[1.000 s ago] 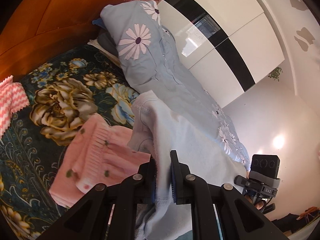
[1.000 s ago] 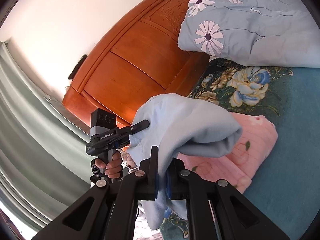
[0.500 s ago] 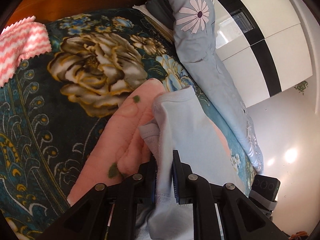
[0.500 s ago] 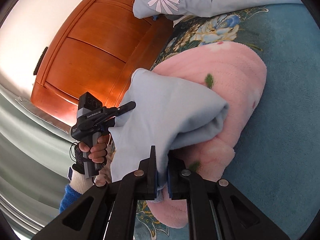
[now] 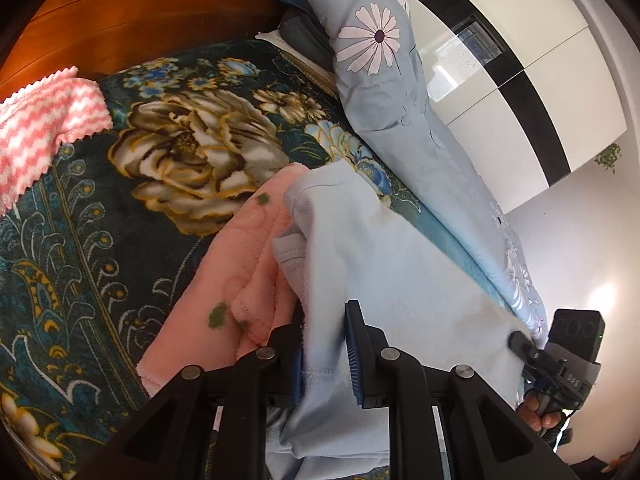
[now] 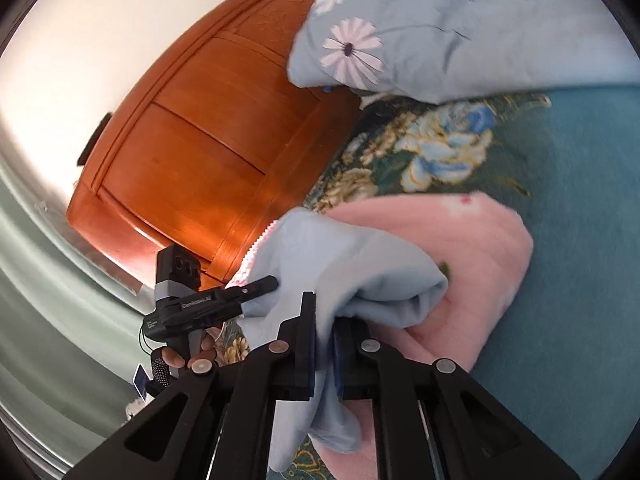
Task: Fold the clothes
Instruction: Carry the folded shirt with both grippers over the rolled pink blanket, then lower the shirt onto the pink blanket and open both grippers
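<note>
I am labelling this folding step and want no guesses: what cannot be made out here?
- Left wrist view: the left gripper has just been opening its jaws around the light blue fleece garment; whether its pads press it is unclear.
- Same view: the garment's lower edge is cut off by the frame.
- Right wrist view: the pink fleece garment is blurred and mostly covered by the blue one.

I see open floral blanket left of the pink garment; right of it, the daisy duvet blocks passage.
</note>
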Motion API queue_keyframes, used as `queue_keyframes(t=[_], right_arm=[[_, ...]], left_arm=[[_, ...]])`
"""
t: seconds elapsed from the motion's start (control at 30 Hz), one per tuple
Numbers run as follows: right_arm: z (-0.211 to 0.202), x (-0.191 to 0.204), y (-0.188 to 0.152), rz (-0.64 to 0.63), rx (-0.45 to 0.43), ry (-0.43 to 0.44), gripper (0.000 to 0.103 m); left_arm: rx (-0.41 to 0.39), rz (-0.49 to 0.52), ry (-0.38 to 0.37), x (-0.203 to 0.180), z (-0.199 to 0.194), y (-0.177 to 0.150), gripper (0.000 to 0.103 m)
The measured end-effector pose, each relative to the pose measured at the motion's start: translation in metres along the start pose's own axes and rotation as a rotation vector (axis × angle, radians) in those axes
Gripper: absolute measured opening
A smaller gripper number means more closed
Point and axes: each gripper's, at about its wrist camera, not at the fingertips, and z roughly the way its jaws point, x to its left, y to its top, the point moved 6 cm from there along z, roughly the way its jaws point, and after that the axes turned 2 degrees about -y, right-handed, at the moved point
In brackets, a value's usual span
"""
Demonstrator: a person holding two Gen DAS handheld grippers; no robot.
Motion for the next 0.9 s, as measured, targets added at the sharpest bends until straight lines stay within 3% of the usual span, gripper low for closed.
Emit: queue_keyframes(t=[0.17,0.27,0.4,0.53,0.6,0.7,0.8,0.9], right_arm=[[0.010,-0.029,-0.011,0.010,0.034,-0.118,0.007],[0.017,-0.065,-0.028,0.133,0.058,-0.108,0.007],[0.016,-0.077,-0.035,0.210,0.050,-0.067,0.008],[0.011,-0.068,-0.030,0.190,0.070,-0.096,0.013],[0.002,-0.065,-0.029,0.168,0.075,-0.138,0.026],[-0.019,-0.064,-0.031,0.116,0.078,-0.211,0.034],[-0.043,-0.062,-0.033,0.081,0.055,-0.264,0.034],[-0.055,-0.042,-0.027,0.028,0.017,-0.280,0.034]], left_arm=[[-0.001,-0.020,-0.017,0.005,0.003,-0.002,0.020],[0.003,-0.032,-0.030,0.007,0.007,-0.003,0.020],[0.004,-0.031,-0.023,0.005,0.005,-0.004,0.020],[0.012,-0.005,0.038,0.000,-0.003,-0.003,0.023],[0.019,0.007,0.089,0.000,-0.010,-0.003,0.026],[-0.016,0.016,0.150,-0.001,-0.027,-0.005,0.032],[-0.063,0.024,0.204,-0.003,-0.047,-0.009,0.033],[-0.092,0.099,0.229,-0.026,-0.053,-0.014,0.033]])
